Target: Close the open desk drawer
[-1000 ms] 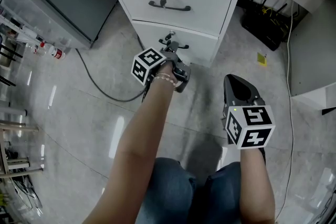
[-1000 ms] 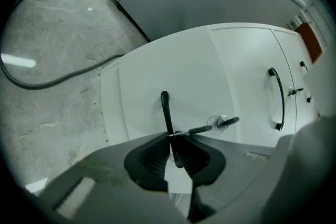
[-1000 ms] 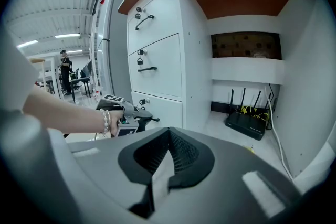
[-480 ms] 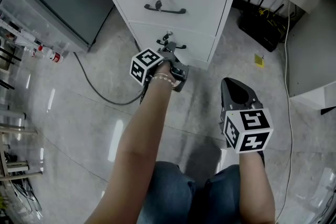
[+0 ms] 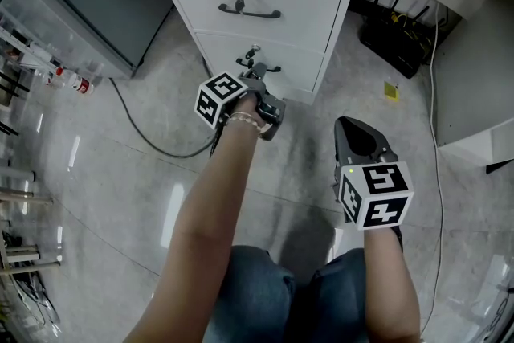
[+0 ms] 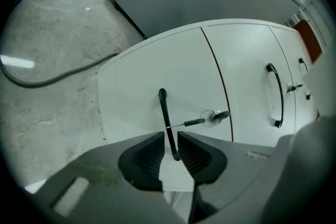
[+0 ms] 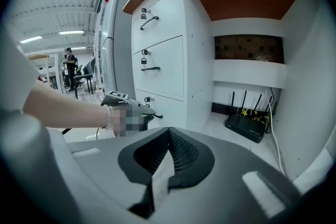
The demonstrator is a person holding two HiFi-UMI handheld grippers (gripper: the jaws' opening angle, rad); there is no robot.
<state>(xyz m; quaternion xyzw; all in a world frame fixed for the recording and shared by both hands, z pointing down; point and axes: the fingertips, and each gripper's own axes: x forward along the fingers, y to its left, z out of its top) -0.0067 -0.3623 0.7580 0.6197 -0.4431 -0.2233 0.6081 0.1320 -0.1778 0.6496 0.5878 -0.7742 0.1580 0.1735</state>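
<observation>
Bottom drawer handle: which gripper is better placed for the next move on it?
Left. The left gripper straddles the bottom drawer handle; its jaws have just been opening and the pads are not pressing on it. The right gripper is shut, empty and held back from the cabinet.

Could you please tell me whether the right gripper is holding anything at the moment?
No, the right gripper has its jaws closed together with nothing between them, and it hangs well short of the white drawer cabinet.
</observation>
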